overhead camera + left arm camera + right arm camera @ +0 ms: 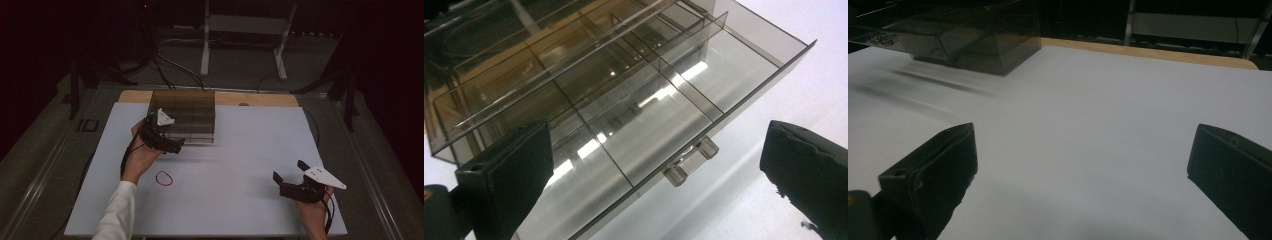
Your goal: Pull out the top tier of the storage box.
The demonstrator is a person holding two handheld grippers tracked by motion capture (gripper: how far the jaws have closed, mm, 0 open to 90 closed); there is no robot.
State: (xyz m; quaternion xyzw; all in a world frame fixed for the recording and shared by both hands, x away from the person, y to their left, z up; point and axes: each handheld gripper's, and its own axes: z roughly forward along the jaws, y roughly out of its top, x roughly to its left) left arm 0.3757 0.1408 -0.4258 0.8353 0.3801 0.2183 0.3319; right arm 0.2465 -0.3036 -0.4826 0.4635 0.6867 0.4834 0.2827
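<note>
On the white worktop (pixel 235 150) a smoky transparent drawer box (pixel 186 112) stands near the far edge, left of the middle. Its lowest drawer (pixel 659 115) is pulled out toward the person, and the left gripper view looks down into it: clear dividers split it into several compartments, and nothing can be seen lying in those that show. A small clear handle (pixel 689 160) with two round pegs sits on the drawer's front wall.

The left claw (pixel 172 146) hovers just in front of the pulled-out drawer, held in the person's left hand (pixel 142 155), whose white sleeve (pixel 117 212) comes in from the bottom of the high view. In its own view the left claw (pixel 659 175) has its jaws spread wide, one on each side of the handle, apart from it and gripping nothing.

A red rubber band (pixel 164 178) lies flat on the worktop, near the left hand and on the person's side of it, apart from the box.

The right claw (pixel 290 176) is low over the near right part of the worktop, well away from the box and the band. Its jaws are also wide apart, and in its own view the right claw (pixel 1083 170) has bare white surface between them; the drawer box (pixel 973 35) shows far off at the upper left
</note>
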